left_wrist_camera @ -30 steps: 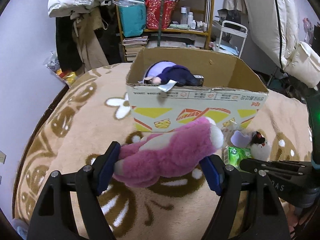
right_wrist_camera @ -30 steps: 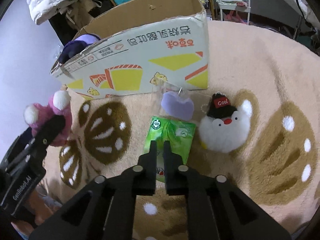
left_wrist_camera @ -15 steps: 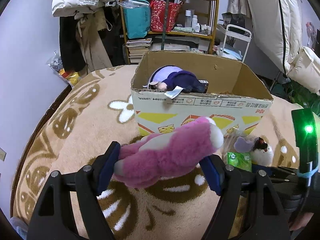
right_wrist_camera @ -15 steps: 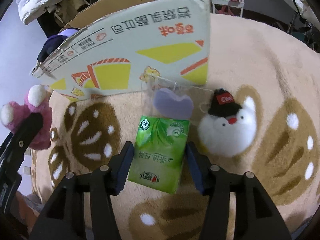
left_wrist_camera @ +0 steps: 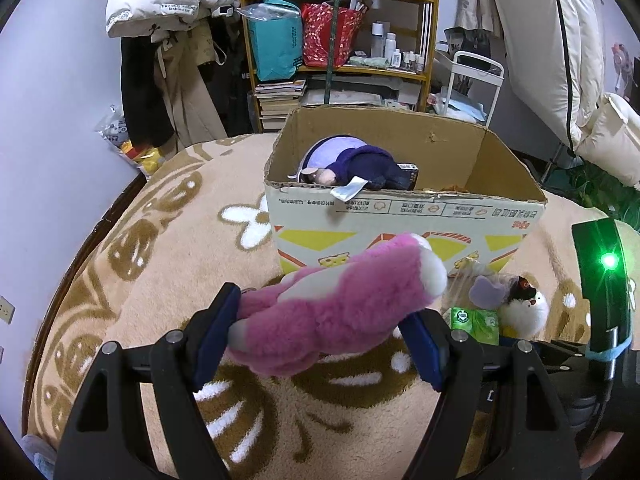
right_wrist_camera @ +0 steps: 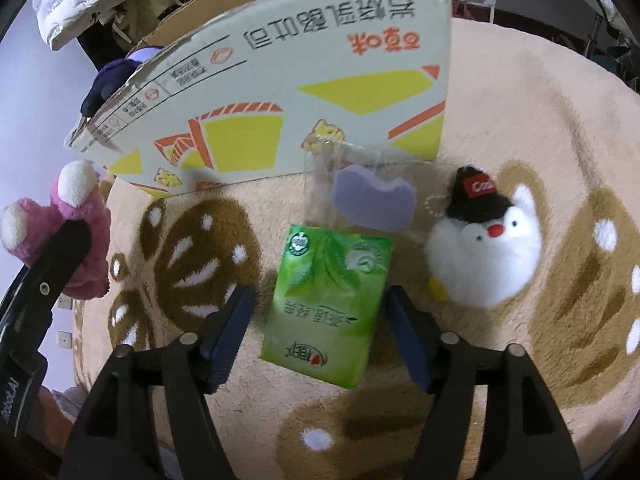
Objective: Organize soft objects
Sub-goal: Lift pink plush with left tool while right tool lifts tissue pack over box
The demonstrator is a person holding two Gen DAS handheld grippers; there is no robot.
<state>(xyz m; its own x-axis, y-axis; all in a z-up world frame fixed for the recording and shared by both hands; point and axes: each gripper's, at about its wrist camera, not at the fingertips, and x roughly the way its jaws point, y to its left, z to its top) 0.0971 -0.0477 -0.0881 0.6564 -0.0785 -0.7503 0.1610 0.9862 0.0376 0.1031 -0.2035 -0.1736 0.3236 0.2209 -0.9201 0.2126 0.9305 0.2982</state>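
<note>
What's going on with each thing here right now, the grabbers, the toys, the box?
Left gripper: shut on the pink plush, held above the rug.
Right gripper: open, straddling the green tissue pack.
Green tissue pack: lying flat on the rug.
White plush: lying on the rug.
Cardboard box: open, with a purple plush inside.

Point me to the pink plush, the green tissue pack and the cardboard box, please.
pink plush (left_wrist_camera: pixel 340 312), left wrist view, middle of its furry body.
green tissue pack (right_wrist_camera: pixel 328 304), right wrist view, centre of its top face.
cardboard box (left_wrist_camera: pixel 400 216), left wrist view, printed front wall.
</note>
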